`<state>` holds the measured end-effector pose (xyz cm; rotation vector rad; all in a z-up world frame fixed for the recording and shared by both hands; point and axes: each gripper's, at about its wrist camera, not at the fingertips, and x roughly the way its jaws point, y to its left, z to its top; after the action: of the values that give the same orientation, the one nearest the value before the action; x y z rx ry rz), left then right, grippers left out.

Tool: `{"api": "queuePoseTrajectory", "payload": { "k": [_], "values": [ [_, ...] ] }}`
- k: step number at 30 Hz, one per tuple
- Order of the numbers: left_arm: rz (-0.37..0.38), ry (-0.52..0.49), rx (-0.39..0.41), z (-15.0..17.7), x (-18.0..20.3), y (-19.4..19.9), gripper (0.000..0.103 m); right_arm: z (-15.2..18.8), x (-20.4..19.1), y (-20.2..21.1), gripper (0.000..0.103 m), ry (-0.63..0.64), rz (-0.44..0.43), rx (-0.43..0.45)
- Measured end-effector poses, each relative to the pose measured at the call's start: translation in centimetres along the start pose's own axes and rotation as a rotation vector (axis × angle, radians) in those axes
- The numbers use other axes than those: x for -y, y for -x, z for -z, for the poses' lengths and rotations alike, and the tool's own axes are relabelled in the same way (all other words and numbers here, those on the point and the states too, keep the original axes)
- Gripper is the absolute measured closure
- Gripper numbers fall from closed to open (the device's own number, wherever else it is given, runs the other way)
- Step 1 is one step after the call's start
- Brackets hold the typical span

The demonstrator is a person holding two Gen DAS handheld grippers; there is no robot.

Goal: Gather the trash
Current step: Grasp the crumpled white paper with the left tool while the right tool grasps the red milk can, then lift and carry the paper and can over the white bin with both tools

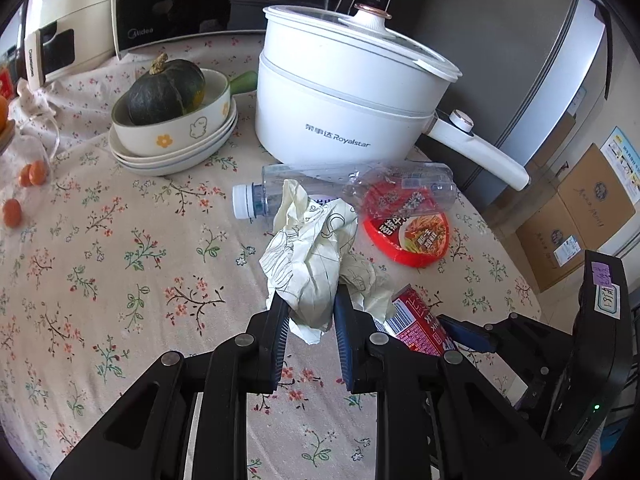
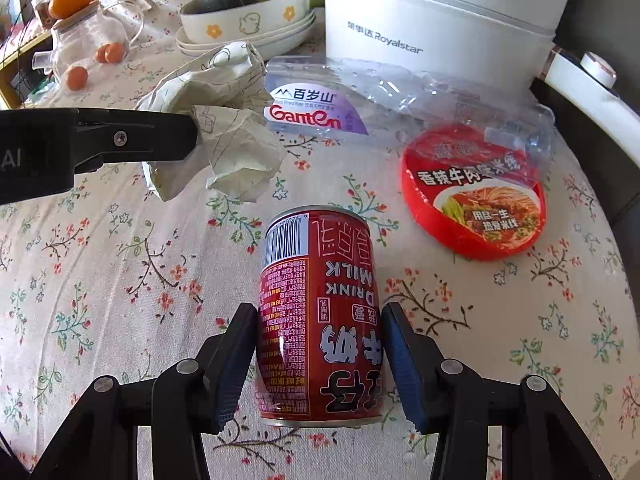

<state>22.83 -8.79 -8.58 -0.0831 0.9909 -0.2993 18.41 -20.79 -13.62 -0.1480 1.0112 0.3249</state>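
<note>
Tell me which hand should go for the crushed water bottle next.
Neither is free: the left gripper is clamped on the crumpled paper, the right gripper straddles the red milk can. The crushed bottle lies just beyond the paper, so probably left, once emptied.

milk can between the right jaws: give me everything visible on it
The red milk can is a small metal cylinder, glossy, with silver rims. It carries white Chinese characters, "DRINK MILK", a barcode near the far end and a block of fine print. It looks undented. Seen from the right wrist, the text reads upside down and the barcode end points away from the camera. It sits between the fingers of the right hand-held gripper; the left pad meets its side, while contact at the right pad is unclear. Below it is the floral tablecloth.
</note>
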Motion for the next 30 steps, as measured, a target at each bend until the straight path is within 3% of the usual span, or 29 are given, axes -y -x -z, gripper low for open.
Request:
{"api": "queuePoseTrajectory", "payload": {
  "k": [6, 11, 18, 24, 30],
  "values": [
    [-0.007, -0.058, 0.045, 0.1, 2.3, 1.6, 0.08, 1.0, 1.6, 3.2, 0.048, -0.038, 0.011, 0.021],
    [0.037, -0.106, 0.065, 1.0, 5.2, 2.9, 0.08, 2.8, 3.9, 7.0, 0.048, -0.115, 0.026, 0.061],
    [0.098, -0.188, 0.071, 3.1, 10.6, 3.7, 0.08, 7.8, 7.4, 11.1, 0.048, -0.264, 0.091, 0.074],
    [0.145, -0.28, 0.054, 5.4, 16.1, 3.5, 0.08, 13.6, 11.5, 14.5, 0.048, -0.442, 0.207, 0.053],
    [0.183, -0.357, 0.021, 7.8, 20.6, 1.9, 0.08, 18.5, 14.9, 15.3, 0.048, -0.57, 0.251, 0.009]
  ]
}}
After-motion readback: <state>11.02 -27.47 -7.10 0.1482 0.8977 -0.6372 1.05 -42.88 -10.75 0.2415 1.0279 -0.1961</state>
